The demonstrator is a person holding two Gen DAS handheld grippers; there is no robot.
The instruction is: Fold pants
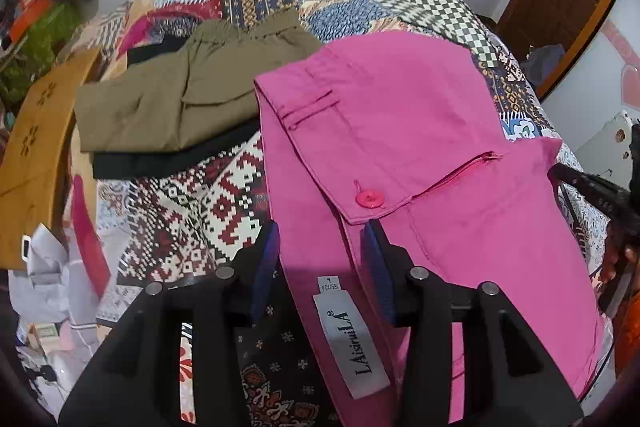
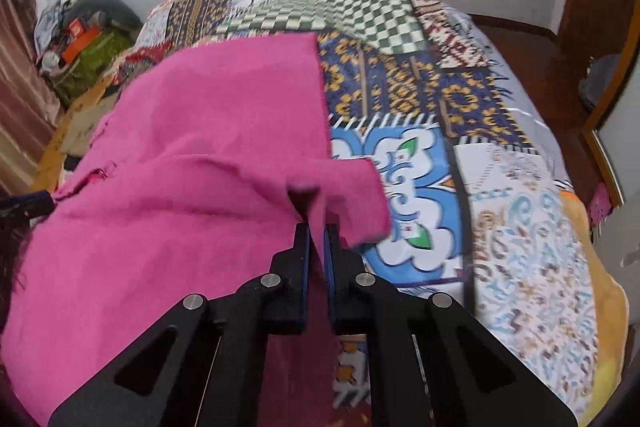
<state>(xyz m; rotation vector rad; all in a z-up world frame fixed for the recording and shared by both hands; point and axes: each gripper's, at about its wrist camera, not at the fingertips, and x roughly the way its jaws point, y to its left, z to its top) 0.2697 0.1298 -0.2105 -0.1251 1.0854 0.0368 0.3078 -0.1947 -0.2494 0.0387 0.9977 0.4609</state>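
Right wrist view: the right gripper [image 2: 316, 227] pinches an edge of the pink pants [image 2: 180, 167] on the patterned bedspread [image 2: 500, 187]. The left gripper [image 1: 320, 247] straddles the waistband, spread, not pressing. Both seem to be taking hold for a fold; next, the left must close. One pink pair; two folded garments [image 1: 160, 107] lie beside.

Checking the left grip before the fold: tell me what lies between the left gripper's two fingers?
In the left wrist view, the pink pants' waistband edge, with its white brand label, runs between the fingers of the left gripper, which stand apart.
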